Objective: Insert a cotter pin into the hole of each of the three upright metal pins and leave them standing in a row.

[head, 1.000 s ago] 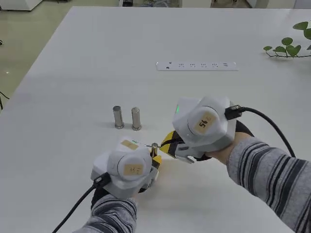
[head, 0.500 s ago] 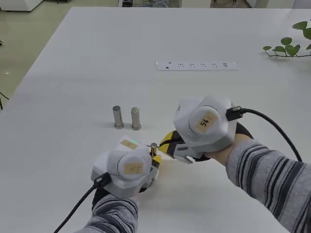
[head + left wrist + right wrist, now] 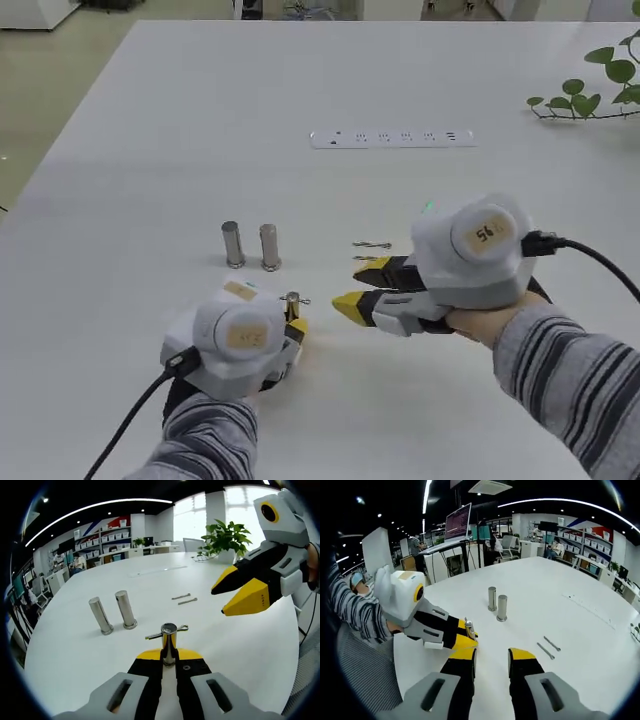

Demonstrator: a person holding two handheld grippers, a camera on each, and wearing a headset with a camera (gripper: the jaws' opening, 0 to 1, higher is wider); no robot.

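My left gripper [image 3: 293, 322] is shut on a short metal pin [image 3: 292, 303], held upright at the table's near side. A cotter pin [image 3: 167, 632] sits through the hole near that pin's top [image 3: 169, 635]. My right gripper [image 3: 350, 285] hangs open a little right of it, holding nothing; its jaws [image 3: 492, 655] point at the left gripper [image 3: 420, 615]. Two more metal pins [image 3: 232, 244] [image 3: 269, 246] stand side by side behind. Two loose cotter pins [image 3: 372, 244] [image 3: 368, 258] lie on the table, just beyond the right gripper's fingertips.
A white power strip [image 3: 390, 138] lies farther back on the white table [image 3: 150, 150]. A green plant [image 3: 600, 85] reaches in at the far right edge. A cable [image 3: 590, 255] trails from the right gripper.
My right gripper has drawn back to the right from the held pin and stands open. The cotter pin stays in the pin's hole. The head camera shifted slightly.
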